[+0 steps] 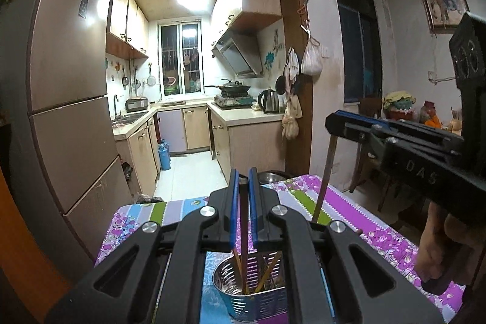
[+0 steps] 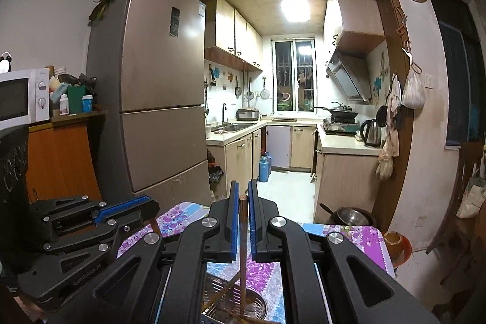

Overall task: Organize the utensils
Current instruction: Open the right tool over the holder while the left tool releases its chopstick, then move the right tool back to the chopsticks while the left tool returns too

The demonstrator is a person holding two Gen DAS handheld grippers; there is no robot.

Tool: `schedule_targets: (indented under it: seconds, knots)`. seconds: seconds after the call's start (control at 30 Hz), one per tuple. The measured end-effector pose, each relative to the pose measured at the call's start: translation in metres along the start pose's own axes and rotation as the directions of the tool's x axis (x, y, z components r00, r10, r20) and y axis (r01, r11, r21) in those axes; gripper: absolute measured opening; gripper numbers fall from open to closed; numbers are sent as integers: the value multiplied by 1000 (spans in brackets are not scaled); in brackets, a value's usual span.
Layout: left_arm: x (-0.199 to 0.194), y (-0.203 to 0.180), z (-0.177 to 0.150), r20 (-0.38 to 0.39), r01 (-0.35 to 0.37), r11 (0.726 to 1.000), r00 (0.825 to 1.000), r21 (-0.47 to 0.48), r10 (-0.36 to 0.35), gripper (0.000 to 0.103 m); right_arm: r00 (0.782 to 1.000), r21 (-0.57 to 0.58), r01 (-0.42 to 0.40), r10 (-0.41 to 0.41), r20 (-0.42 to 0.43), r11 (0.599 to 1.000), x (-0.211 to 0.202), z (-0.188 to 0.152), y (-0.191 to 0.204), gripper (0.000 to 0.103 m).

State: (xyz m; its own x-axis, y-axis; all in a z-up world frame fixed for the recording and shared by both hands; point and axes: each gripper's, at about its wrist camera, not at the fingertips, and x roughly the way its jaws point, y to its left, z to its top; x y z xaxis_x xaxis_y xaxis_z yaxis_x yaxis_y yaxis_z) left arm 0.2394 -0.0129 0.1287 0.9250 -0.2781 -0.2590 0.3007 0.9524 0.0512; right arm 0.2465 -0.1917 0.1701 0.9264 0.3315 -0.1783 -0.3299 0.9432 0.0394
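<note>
My left gripper (image 1: 244, 172) is shut on a brown chopstick (image 1: 244, 233) that hangs down into a perforated metal utensil holder (image 1: 231, 302) holding several other chopsticks. My right gripper (image 2: 243, 187) is shut on another brown chopstick (image 2: 243, 263), held upright over a round metal strainer basket (image 2: 255, 307) on the table. In the left wrist view the right gripper (image 1: 334, 119) shows at the right with its chopstick (image 1: 325, 178) hanging down. In the right wrist view the left gripper (image 2: 152, 204) shows at the left.
The table wears a purple floral cloth (image 1: 349, 202). A metal bowl (image 2: 349, 216) sits past the far table edge. A tall fridge (image 2: 158, 99) stands to the left. A kitchen doorway (image 2: 291, 141) lies ahead. A wooden chair (image 1: 367, 160) stands at the right.
</note>
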Motion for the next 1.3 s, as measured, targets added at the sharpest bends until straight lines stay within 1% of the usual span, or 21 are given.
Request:
schedule_targets:
  seconds: [0.33,0.4,0.5,0.57,0.63,0.67,0.7,0.73,0.77,0.83,0.87,0.9,0.93,0.97,1.0,1.03,1.1,1.17,1.2,1.27,1.3]
  knots:
    - [-6,-3,3,-3,-12,1000,1000,7,12,6,1000,-5,19,-19,21,1000,-14,5,2,7]
    - [-12,-4,4,4,-15,1000,1000,13,15,6,999,-9,18,-17,34,1000,-24,9,5,7]
    - [-40,-5,4,35,-15,1000,999,27,14,7,998,-26,6,-4,64,1000,-52,16,12,11]
    - [-63,-4,-1,58,-11,999,998,32,10,16,996,-41,-10,13,88,999,-82,17,19,16]
    - [-97,-1,-15,86,-9,999,996,31,6,40,994,-54,-27,33,105,998,-116,8,26,23]
    - [-110,0,-23,95,-10,999,995,34,6,44,993,-58,-31,37,112,998,-131,2,29,25]
    - [-124,1,-33,100,-13,999,995,41,9,46,992,-62,-36,44,118,997,-150,-9,33,30]
    - [-139,1,-47,97,-11,999,995,46,7,47,992,-64,-43,50,119,997,-163,-19,36,33]
    - [-152,2,-62,87,-6,999,996,48,2,48,992,-62,-46,53,113,997,-183,-39,41,33]
    - [-174,3,-94,61,10,999,998,42,-12,50,994,-44,-60,64,91,997,-203,-67,46,34]
    - [-179,4,-105,49,7,999,999,42,-9,50,996,-39,-54,56,67,998,-215,-92,51,34]
    - [-185,4,-120,32,7,999,999,35,-8,50,998,-33,-47,49,50,998,-222,-110,53,34]
    - [-189,5,-139,3,14,1000,1000,23,-14,50,999,-15,-45,45,21,999,-229,-135,56,34]
    - [-192,5,-160,-29,13,1000,1000,15,-12,50,999,4,-43,43,-12,999,-232,-157,57,34]
    - [-192,4,-172,-51,9,1000,999,13,-9,50,998,32,-40,41,-45,999,-234,-177,58,34]
    - [-192,5,-192,-89,6,1000,996,3,-6,50,995,93,-36,44,-87,995,-236,-205,59,34]
    - [-190,13,-225,-153,-6,998,988,-60,-3,50,986,137,-31,52,-157,990,-233,-244,69,34]
    - [-190,18,-243,-176,-41,997,984,-71,28,50,973,148,-43,75,-216,988,-224,-274,89,34]
    - [-190,20,-251,-183,-57,995,982,-80,42,50,971,151,-46,80,-226,987,-222,-282,97,34]
    - [-195,23,-258,-176,-61,994,983,-92,44,50,965,150,-59,95,-246,987,-214,-299,117,34]
    - [-197,22,-262,-168,-71,995,984,-73,58,50,964,141,-54,88,-250,989,-210,-306,126,34]
